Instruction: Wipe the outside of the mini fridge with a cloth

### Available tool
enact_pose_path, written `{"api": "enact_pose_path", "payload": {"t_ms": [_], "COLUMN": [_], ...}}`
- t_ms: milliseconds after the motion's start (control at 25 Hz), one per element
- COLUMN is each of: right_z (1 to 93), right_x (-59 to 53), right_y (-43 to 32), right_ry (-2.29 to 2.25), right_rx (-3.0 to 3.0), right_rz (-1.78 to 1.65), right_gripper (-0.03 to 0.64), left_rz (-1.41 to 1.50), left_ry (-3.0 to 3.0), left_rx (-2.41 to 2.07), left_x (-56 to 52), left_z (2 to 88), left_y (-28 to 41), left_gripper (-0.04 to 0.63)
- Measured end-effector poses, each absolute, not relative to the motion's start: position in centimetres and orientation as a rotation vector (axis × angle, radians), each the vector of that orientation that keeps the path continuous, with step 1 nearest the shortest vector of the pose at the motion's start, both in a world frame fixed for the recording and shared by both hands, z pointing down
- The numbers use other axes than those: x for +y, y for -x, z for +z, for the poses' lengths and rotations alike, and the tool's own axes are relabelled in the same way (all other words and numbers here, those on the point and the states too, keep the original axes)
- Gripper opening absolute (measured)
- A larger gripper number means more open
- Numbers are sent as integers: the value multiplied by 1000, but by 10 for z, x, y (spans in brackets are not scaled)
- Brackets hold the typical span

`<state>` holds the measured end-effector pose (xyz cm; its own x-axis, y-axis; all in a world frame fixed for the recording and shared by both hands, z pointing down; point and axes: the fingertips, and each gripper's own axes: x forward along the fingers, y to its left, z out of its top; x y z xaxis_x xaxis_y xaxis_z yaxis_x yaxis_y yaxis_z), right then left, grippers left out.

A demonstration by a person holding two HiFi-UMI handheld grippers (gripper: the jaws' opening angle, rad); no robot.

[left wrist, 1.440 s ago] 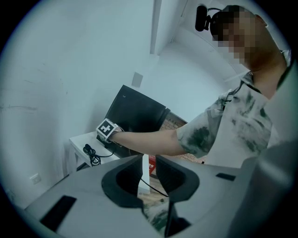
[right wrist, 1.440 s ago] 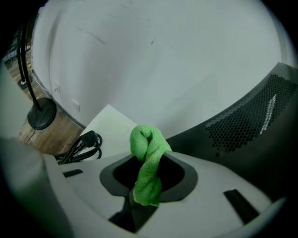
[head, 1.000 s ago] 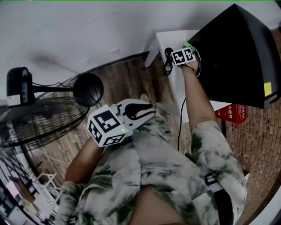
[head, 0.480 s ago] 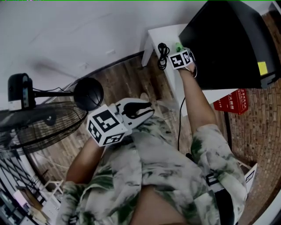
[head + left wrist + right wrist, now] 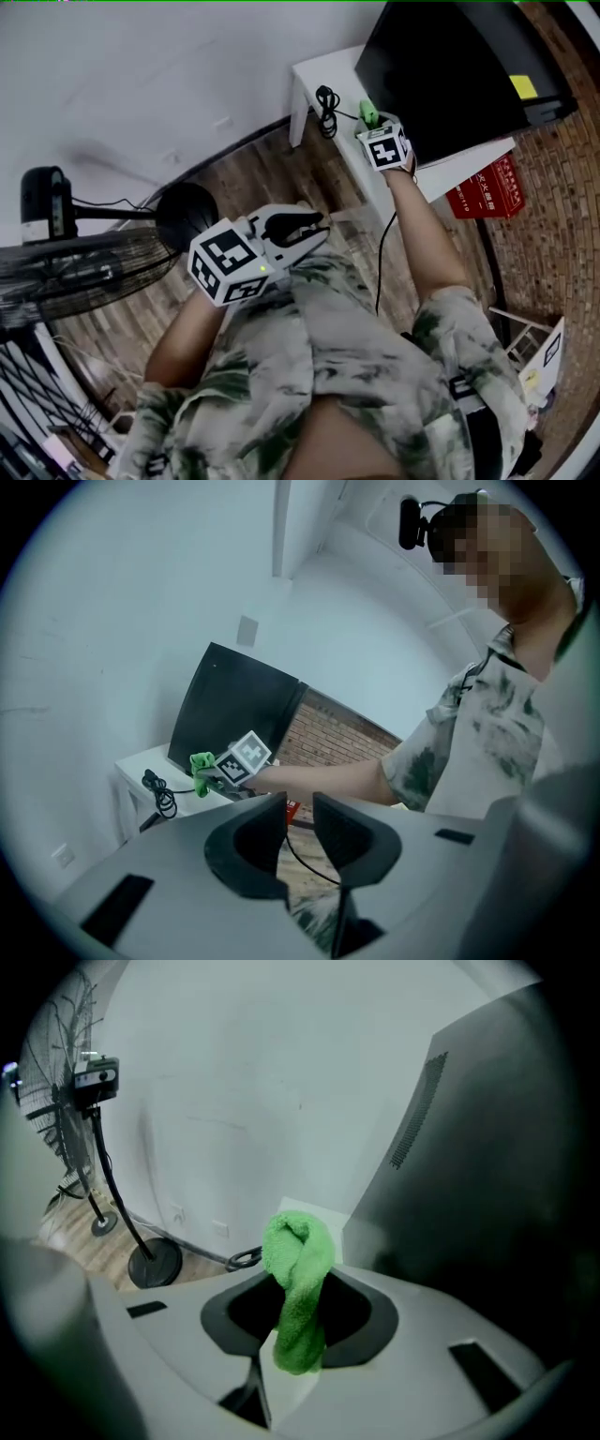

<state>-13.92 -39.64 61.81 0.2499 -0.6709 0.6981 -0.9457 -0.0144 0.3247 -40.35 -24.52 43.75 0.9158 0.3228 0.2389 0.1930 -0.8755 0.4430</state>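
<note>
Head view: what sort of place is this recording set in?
Likely a lived-in room at home or a small office: a black mini fridge on a white table against a plain wall, wood-plank floor, and a standing fan.

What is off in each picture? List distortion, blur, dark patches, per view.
Head view: fisheye bends straight edges; the mini fridge is flat black. Left gripper view: round dark vignette, mosaic patch upper right. Right gripper view: green cloth sharp, fridge side murky, left edge smeared.
</note>
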Motion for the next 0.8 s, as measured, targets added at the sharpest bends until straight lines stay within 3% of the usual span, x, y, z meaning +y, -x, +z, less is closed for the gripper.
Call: {"api": "enact_pose_path", "payload": {"t_ms": [800], "right_z": [514], "right_x": [-152], "right_y": [248], "right_ry": [-1870], "right_rx": [-1947], "right_rz": [528], "right_gripper": [115], "left_rz": [484], "left_ry": [-2682], "left_rx": [547], "left_x": [-128], "left_z": [432], "left_y": [376], "left_gripper": [92]}}
